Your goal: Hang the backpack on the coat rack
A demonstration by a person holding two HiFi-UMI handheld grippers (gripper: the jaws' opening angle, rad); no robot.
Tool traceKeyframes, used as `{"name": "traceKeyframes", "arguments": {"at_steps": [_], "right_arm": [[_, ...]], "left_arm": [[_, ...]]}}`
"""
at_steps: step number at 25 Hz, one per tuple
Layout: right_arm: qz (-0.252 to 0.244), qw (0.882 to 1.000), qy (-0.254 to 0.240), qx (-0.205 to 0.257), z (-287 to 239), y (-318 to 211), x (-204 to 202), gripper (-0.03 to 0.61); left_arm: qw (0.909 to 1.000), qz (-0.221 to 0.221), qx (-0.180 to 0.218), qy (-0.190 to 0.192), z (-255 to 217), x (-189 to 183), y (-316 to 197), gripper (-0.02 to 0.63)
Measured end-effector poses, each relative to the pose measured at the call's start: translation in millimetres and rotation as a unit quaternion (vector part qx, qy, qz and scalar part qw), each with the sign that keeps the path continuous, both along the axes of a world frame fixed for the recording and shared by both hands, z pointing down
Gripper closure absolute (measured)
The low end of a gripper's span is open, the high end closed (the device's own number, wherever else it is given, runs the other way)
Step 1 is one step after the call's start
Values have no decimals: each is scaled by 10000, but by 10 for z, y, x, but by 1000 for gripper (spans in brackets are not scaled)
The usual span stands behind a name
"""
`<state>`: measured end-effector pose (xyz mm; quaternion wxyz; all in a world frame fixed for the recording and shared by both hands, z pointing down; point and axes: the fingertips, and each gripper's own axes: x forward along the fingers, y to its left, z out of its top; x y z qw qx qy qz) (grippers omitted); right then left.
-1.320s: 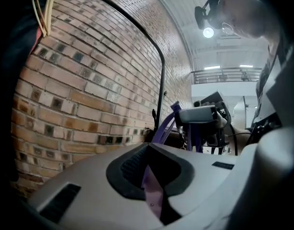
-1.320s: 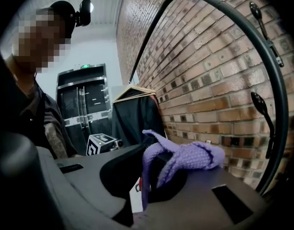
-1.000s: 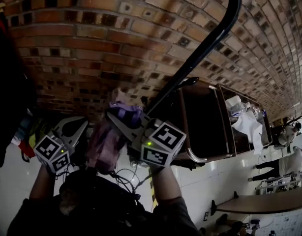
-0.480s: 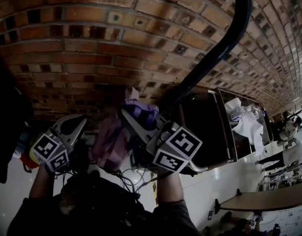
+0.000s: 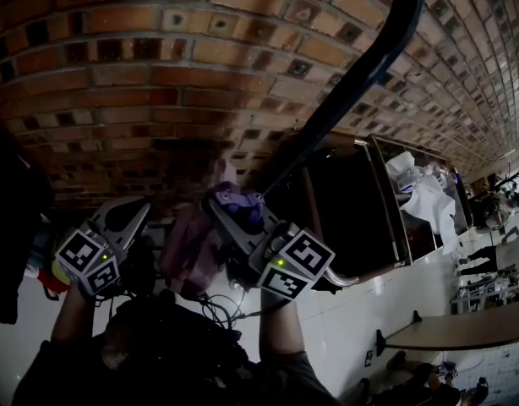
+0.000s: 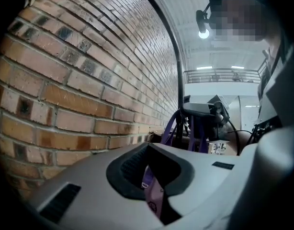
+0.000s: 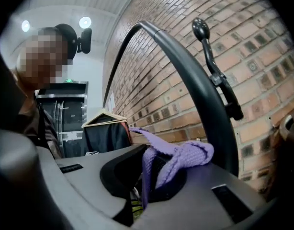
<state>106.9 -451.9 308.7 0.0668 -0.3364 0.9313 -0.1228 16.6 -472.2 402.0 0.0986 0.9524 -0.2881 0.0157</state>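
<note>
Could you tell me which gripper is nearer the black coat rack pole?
Right: the right gripper is beside the pole; the left gripper is farther left. Both hold backpack straps.

Brick wall (image 5: 158,83), hanging dark garment (image 7: 106,133)

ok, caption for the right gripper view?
Right gripper clamped on a purple woven backpack strap beside the curved black metal coat rack, brick wall behind.

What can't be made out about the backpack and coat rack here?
Backpack: head view, partly hidden behind the left hand-held gripper and right hand-held gripper; gripper views show only straps.
Coat rack: head view, top cut off by the upper edge, lower end behind the backpack.
Hook: clear only in right gripper view; its gap to the straps is unclear.
</note>
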Motion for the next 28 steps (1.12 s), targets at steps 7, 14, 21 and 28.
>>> {"name": "traceKeyframes", "arguments": {"at_steps": [7,14,21,28], "right_arm": [[111,9994,-276,-149,127,73,192,568],[294,9995,-45,-80,371,138,247,568],[719,9971,151,-188,633,194,300,546],[1181,9919,257,-400,946,564,562,491]], "left_arm": [[9998,-28,-116,-143,73,40,88,574],[9998,33,-152,-145,150,118,222,574],[9995,-138,-209,-191,193,61,541,574],[9992,-299,-176,-191,175,-40,991,574]]}}
